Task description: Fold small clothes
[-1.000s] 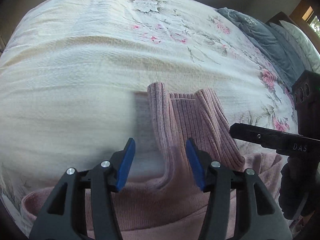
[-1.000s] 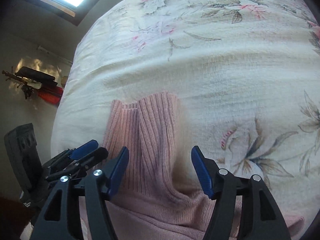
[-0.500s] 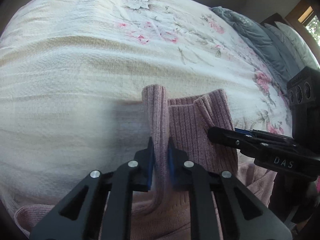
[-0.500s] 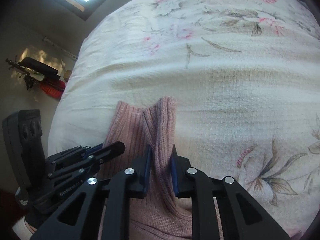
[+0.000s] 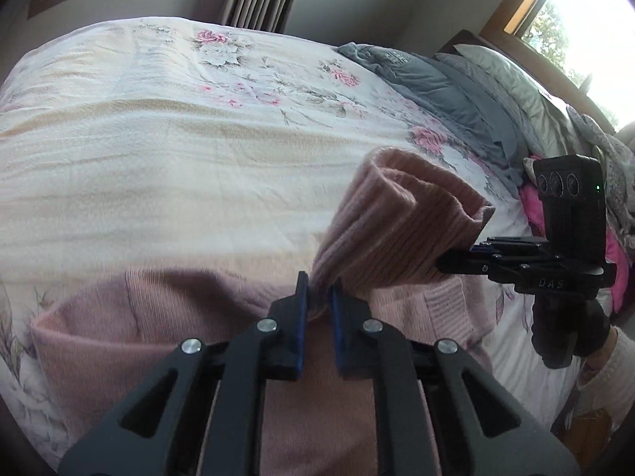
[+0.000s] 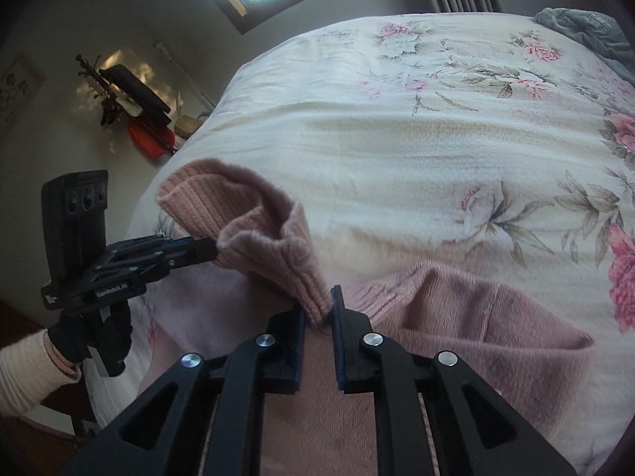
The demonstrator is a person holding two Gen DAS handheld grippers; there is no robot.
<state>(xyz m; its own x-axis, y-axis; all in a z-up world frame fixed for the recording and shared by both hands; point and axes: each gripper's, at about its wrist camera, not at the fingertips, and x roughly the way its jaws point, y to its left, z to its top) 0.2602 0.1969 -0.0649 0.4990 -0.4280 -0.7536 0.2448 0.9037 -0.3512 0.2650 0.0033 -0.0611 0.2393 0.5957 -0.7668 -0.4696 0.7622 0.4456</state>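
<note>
White lettering reads "DAS" on the side of the right gripper (image 5: 456, 265) as the left camera catches it, and "GenRoboLAI", as best I can read it, on the left gripper (image 6: 210, 252) seen from the right camera. Both claws are pinched nearly closed on the ribbed hem of the pink sweater (image 5: 401, 234), one at each corner, holding that band raised above the floral bedspread (image 5: 166, 150) while the sweater's body lies flat on the cover beneath. Beyond the sweater the bedspread runs broad and bare to its far edge. Only the left view shows the grey pillows (image 5: 432, 87) off to the sweater's right; only the right view shows the dark rack with a red item (image 6: 135, 115) against the wall past the bed's left edge.
</note>
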